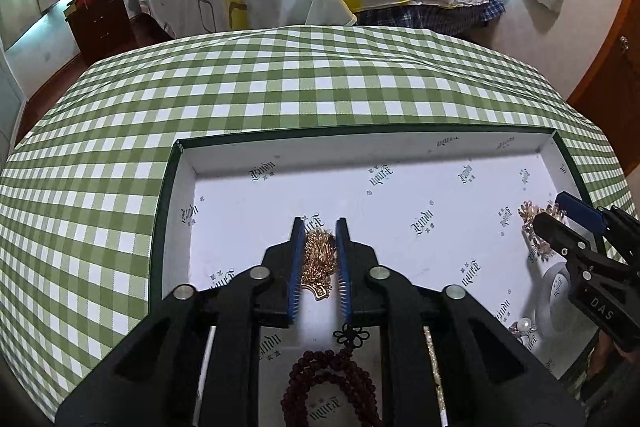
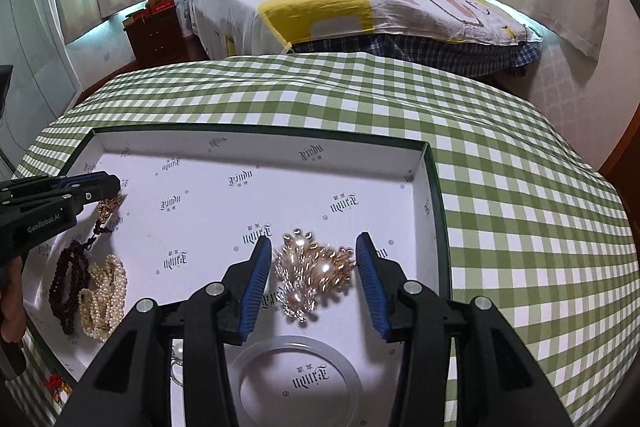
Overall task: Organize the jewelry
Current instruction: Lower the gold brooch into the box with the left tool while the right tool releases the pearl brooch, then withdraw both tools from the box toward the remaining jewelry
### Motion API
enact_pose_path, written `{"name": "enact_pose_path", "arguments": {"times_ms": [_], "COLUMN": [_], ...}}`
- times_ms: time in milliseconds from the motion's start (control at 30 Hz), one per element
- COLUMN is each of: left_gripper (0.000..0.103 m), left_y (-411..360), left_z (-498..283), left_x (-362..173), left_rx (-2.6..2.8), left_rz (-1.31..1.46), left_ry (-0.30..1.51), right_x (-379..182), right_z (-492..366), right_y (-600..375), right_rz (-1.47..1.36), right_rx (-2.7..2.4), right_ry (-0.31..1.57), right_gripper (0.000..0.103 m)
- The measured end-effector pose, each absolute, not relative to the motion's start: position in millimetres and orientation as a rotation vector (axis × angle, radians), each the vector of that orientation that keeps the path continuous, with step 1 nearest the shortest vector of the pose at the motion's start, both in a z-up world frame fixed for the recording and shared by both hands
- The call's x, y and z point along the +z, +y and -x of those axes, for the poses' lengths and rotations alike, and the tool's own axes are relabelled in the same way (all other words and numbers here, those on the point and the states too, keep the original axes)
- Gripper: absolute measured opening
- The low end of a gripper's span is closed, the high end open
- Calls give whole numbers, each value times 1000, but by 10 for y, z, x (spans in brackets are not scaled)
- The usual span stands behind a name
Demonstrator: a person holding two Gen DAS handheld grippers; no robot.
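Over the white box (image 1: 188, 163), the left hand-held gripper (image 1: 319, 259) is straddling a gold pendant (image 1: 318, 263) without pinching it, while the right hand-held gripper (image 2: 314, 277) is standing spread around a pearl brooch (image 2: 316, 271).

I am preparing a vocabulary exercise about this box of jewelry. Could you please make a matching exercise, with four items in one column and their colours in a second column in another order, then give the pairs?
Items:
1. bead bracelet
2. pearl strand
3. bangle
4. gold pendant

Colours:
A. gold
B. translucent white
C. dark red
D. cream

Pairs: 1-C, 2-D, 3-B, 4-A
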State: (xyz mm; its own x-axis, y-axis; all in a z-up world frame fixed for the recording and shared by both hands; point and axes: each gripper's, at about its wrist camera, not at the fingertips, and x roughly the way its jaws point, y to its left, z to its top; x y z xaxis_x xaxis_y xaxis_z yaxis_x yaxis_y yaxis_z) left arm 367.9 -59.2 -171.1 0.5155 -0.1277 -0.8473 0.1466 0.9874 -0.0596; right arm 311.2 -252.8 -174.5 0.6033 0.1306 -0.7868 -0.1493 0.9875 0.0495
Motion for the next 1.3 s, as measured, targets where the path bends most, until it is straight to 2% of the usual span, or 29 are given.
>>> {"name": "enact_pose_path", "arguments": {"times_ms": [33,67,133,267,533,933,1300], "left_gripper": [30,32,41,45,58,59,59], "left_y": [-581,-576,-589,-567,-507,-443,-332], "left_z": [-3681,-3679,-3701,-3676,-3540,-3015,-2451], "left_x": [-1712,-1704,-1700,-1682,-1545,-1048,-667], "left_rx": [-164,-162,-158,-155,-156,-156,-133], "left_rz": [-19,-15,-10,-7,9,4,0], "left_ry": [1019,1017,1007,996,909,681,582], "right_x": [-1739,-1738,-1735,-1727,-1695,-1395,-1045], "right_z": [-3110,-3110,-3105,-3096,-3060,-2817,-2299], "right_y": [-2526,-2525,-2532,-2531,-2552,-2610,-2642], "right_rz": [22,22,27,26,14,-5,-26], "right_rx": [162,163,166,165,166,153,144], "right_ry": [908,907,904,897,869,772,683], "right_gripper": [52,54,54,54,54,55,55]}}
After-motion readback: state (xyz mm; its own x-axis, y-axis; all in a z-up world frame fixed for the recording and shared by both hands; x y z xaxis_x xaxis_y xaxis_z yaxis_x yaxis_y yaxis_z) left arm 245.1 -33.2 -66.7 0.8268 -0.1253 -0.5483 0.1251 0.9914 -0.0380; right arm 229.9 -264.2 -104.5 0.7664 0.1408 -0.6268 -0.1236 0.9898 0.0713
